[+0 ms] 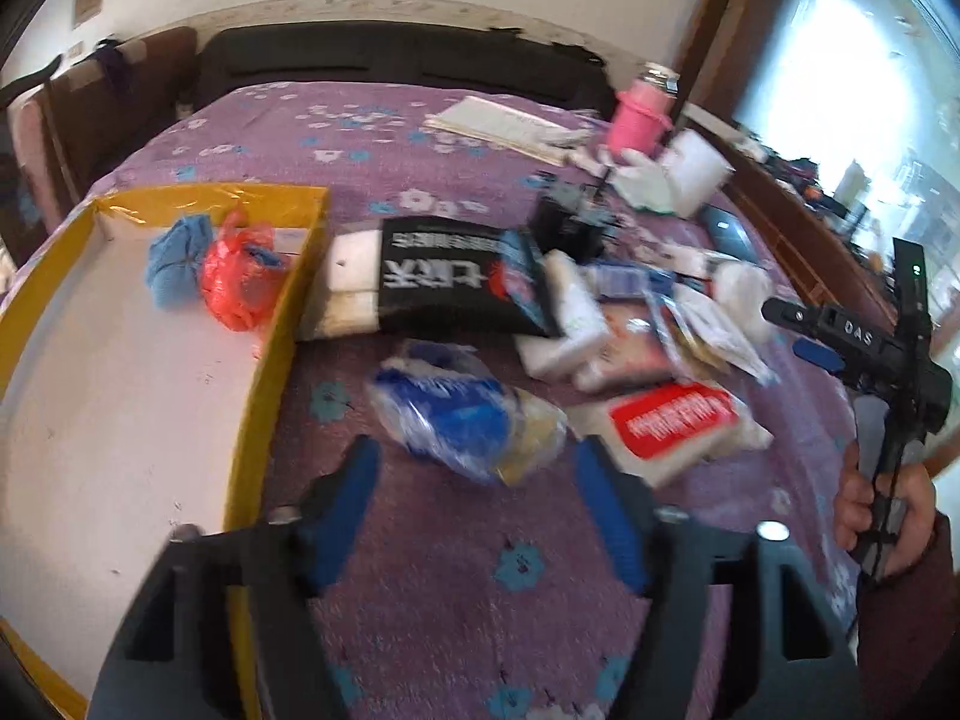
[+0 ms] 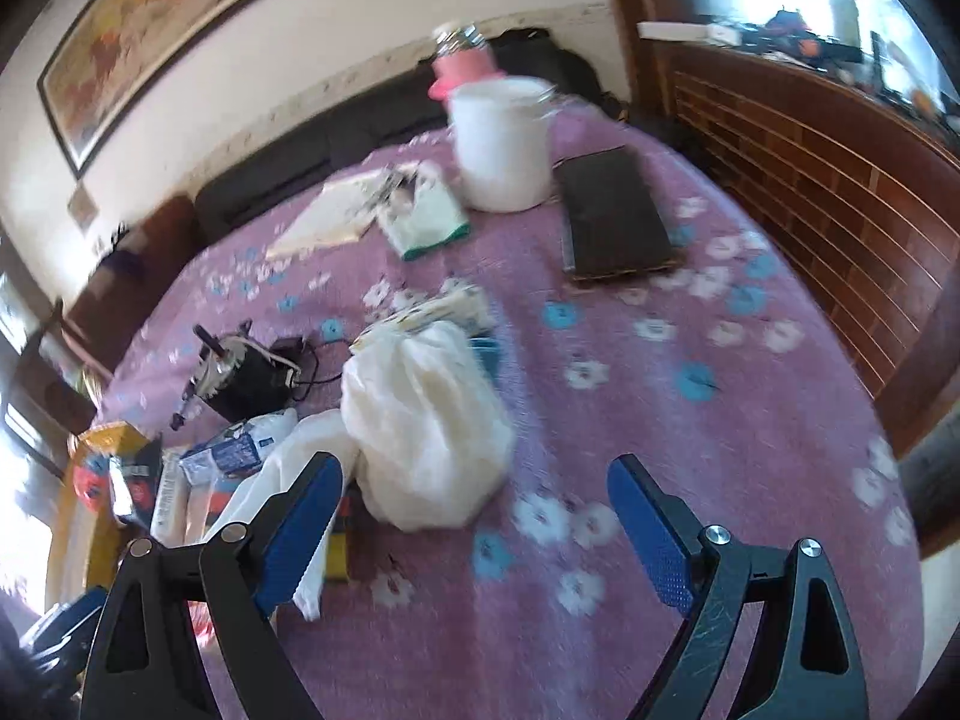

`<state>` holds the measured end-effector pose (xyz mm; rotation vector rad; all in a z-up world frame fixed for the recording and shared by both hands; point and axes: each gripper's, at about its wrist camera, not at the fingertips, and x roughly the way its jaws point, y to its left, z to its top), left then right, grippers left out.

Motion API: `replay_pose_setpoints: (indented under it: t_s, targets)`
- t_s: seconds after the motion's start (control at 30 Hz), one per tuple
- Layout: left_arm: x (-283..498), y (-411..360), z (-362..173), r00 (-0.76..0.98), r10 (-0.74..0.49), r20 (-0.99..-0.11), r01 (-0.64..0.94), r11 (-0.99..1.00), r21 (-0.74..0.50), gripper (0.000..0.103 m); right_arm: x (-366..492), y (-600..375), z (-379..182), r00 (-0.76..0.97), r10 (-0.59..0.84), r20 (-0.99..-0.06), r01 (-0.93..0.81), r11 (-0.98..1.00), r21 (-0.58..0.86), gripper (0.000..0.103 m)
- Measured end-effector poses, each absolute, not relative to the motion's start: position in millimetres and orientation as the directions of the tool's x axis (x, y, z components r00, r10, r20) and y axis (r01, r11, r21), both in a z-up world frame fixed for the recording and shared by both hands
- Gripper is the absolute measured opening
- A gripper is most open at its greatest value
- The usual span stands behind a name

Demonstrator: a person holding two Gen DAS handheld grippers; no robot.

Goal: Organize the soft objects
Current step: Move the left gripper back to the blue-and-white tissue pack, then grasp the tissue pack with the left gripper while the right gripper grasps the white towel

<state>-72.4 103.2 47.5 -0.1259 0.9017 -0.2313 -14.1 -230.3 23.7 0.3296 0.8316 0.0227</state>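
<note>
Purple flowered bedspread [image 1: 456, 588] covers the whole work surface. At its left edge lies a yellow-rimmed box [image 1: 264, 408], white floor mostly bare; a blue cloth bundle [image 1: 174, 261] and a red plastic bag [image 1: 240, 276] sit in its far corner, so it reads as the collecting bin. Right of the box sprawls the unsorted heap: black printed pack [image 1: 456, 282], red-labelled white pack [image 1: 678, 426], and nearest, a blue-and-clear bagged item [image 1: 468, 414].

Left gripper [image 1: 477, 504] is spread wide and empty, the bagged item just beyond its tips; likely the next pick, being closest to the box.

Right gripper [image 2: 474, 525] is likewise wide, nothing between the pads, a crumpled white plastic bag [image 2: 426, 426] just ahead.

Only the left view shows the box interior and the right tool in a hand. Only the right view shows the dark book [image 2: 612, 210], the white tub [image 2: 504, 144] and a small motor [image 2: 240, 378]; these look hard, probably to be left alone.
</note>
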Motion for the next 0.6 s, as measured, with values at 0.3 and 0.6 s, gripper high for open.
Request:
replay_pose_setpoints:
  t_s: [0.3,0.6]
  targets:
    - [-19,74,17,0.535,-0.147,-0.832,0.121,0.988,-0.096,0.081,8,-218,1,0.641,0.175,-0.747,0.096,0.948,0.304,0.036]
    - [-41,90,31,0.562,-0.287,-0.775,0.159,0.958,-0.239,0.039,-30,-247,14,0.677,0.260,-0.689,0.092,0.898,0.429,0.021]
